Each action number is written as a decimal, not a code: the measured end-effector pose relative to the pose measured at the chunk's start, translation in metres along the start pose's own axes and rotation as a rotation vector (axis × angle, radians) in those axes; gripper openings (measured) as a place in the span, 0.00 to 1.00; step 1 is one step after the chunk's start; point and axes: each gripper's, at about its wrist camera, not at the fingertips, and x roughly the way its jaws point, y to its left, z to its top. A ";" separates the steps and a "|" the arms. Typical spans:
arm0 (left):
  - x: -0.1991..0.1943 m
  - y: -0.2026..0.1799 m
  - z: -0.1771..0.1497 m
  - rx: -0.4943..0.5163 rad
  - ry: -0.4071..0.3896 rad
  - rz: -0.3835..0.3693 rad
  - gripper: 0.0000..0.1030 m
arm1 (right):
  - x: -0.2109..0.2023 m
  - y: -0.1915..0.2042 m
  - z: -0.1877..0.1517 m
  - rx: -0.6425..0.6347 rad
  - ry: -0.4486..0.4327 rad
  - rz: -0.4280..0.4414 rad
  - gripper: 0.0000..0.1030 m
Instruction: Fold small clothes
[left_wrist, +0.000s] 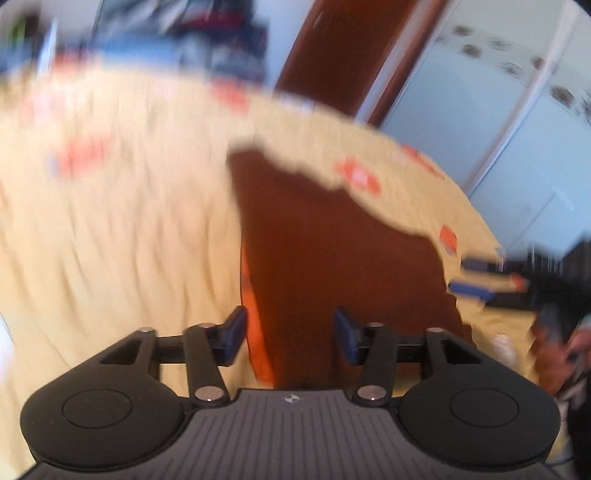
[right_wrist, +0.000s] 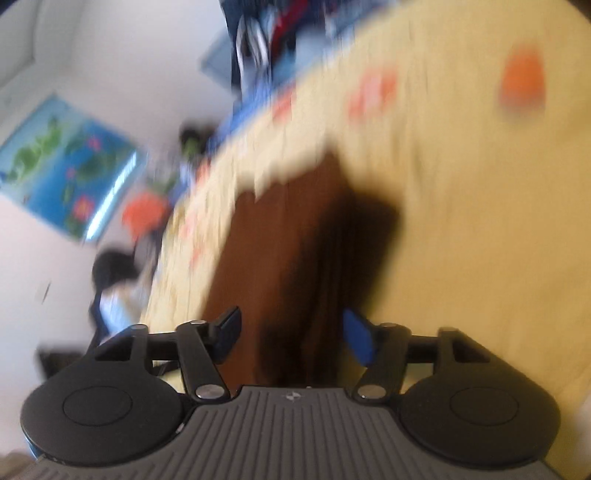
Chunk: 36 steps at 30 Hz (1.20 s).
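Left gripper (left_wrist: 290, 334): one, black with two blue pads, jaws standing apart – nothing pinched between them; the brown cloth and its orange edge show in the gap, below the pads rather than pressed by them.
Right gripper (right_wrist: 291, 334): one, same make, also spread; the brown cloth lies under the gap, and I see no pad bearing on it. From the left wrist view it shows at the far right edge (left_wrist: 480, 284), very blurred, with part of a person's hand (left_wrist: 561, 354) by it.
Brown garment (left_wrist: 332, 251): one piece that I can count – dark reddish-brown, lying flat on the yellow cover, with a thin orange strip along its left side in the left wrist view. In the right wrist view (right_wrist: 280, 258) a dark shadow falls across its right half. What sort of clothing it is, the blur hides.
Yellow cover (left_wrist: 110, 221): one, pale yellow with scattered orange-red marks – about six in the left wrist view, though smeared, so the count is rough.
Wooden door (left_wrist: 343, 48): one, brown, behind the cover.
Wall picture (right_wrist: 66, 166): one, blue with green and red shapes, on the white wall.
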 end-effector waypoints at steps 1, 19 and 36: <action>-0.002 -0.011 0.004 0.052 -0.028 0.011 0.66 | -0.002 0.008 0.011 -0.022 -0.037 -0.003 0.63; 0.079 -0.063 -0.011 0.301 0.005 0.091 0.75 | 0.154 0.075 0.074 -0.224 0.163 -0.146 0.66; 0.083 -0.060 -0.020 0.304 -0.008 0.087 0.76 | 0.218 0.108 0.044 -0.479 0.200 -0.223 0.87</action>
